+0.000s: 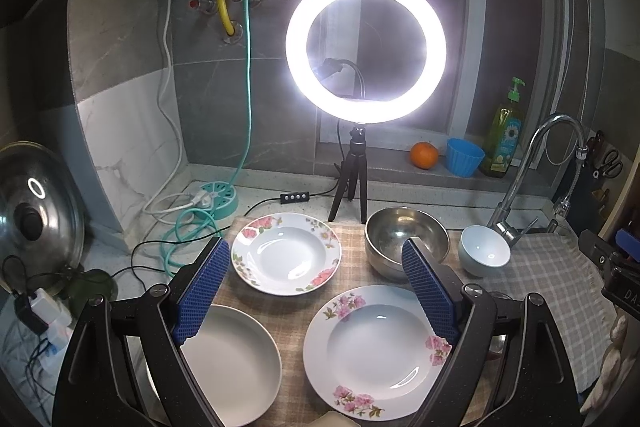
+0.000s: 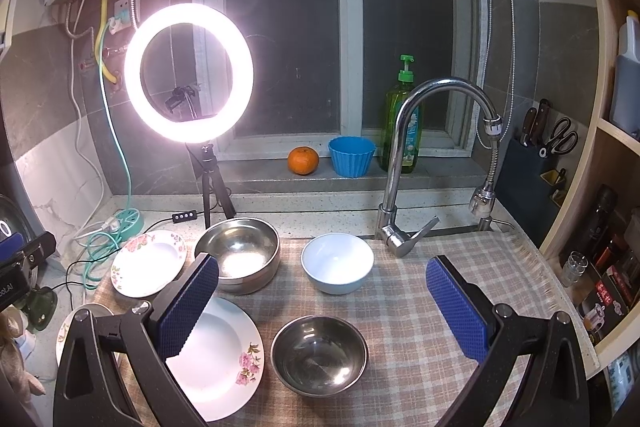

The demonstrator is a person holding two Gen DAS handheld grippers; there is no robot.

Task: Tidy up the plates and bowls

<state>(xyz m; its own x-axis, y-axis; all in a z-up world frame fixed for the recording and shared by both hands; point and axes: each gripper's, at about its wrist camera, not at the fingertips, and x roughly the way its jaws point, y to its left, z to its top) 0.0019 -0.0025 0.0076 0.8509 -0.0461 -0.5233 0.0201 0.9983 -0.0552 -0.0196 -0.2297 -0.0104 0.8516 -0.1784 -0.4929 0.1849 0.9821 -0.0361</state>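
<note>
While nothing is yet stacking, the three glossy white ceramic plates, namely the far floral deep plate [image 1: 286,253], the near floral deep plate [image 1: 376,351] and the plain shallow plate [image 1: 230,367], are lying singly on the woven checked cloth [image 2: 420,307]. The large brushed-steel bowl [image 2: 240,253], small steel bowl [image 2: 319,355] and smooth pale ceramic bowl [image 2: 337,263] are sitting apart alongside. Both the left gripper [image 1: 316,291] and right gripper [image 2: 322,307] are hovering above, jaws spread and gripping nothing, so I judge the sorting is only beginning.
</note>
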